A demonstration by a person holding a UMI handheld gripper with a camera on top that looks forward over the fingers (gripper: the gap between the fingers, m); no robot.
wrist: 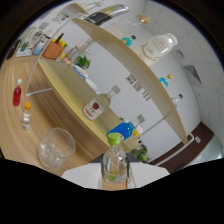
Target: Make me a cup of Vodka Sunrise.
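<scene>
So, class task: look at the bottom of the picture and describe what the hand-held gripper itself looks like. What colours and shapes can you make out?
The hand-held gripper shows two broad, flat fingers, white or pale grey, with angular slanted top edges, one to each side. Below them the gripper's body is only a black mass with a wavy upper outline. No cables, markings, hand or sleeve are visible.

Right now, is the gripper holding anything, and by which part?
Yes. The gripper holds a small clear bottle with a green cap, jaws pressed on its lower body, the neck and cap standing free above them.
</scene>
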